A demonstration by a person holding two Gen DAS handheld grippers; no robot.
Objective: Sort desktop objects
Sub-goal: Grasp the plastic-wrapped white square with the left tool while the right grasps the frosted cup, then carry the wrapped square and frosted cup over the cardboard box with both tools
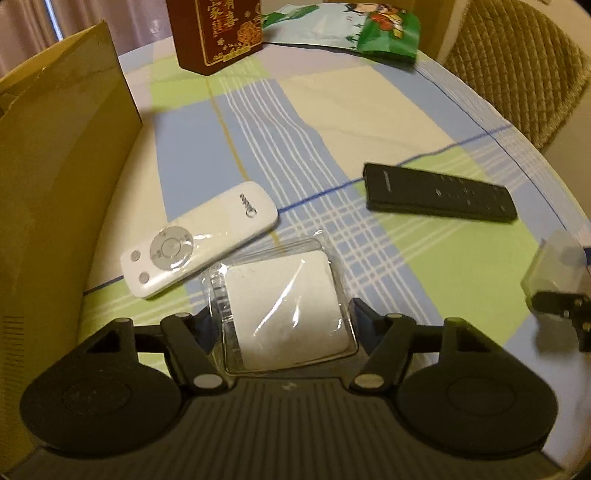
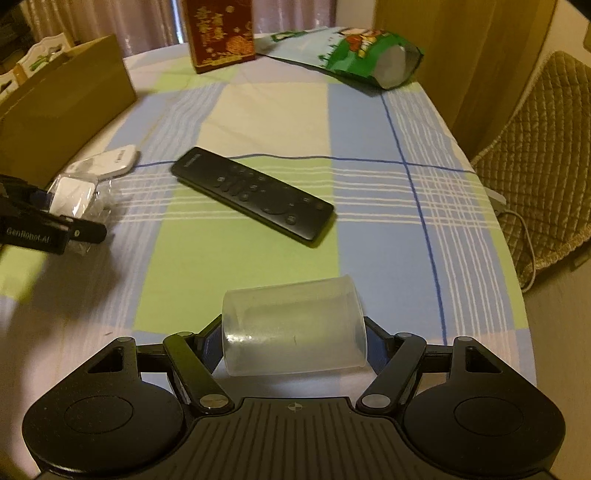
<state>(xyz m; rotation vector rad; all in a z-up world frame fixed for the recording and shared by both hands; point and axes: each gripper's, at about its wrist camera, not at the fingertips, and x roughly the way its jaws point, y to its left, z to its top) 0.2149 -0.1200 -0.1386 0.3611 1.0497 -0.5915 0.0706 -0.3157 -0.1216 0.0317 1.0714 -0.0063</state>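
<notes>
Two remotes: white remote (image 1: pixel 199 240) ahead-left of left gripper (image 1: pixel 282 314), black remote (image 2: pixel 253 195) ahead of right gripper (image 2: pixel 293 332) (long axis diagonal, far-left to near-right). Left clamps one bagged white pad (image 1: pixel 284 306); right clamps one clear cup (image 2: pixel 293 328) lying sideways.

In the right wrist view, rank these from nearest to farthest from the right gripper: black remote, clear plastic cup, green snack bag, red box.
1. clear plastic cup, lying sideways between the right gripper fingers.
2. black remote, mid-table, slightly left.
3. green snack bag, far end, right.
4. red box, far end, left of centre; close to the bag in depth, so the last two are hard to separate.
</notes>
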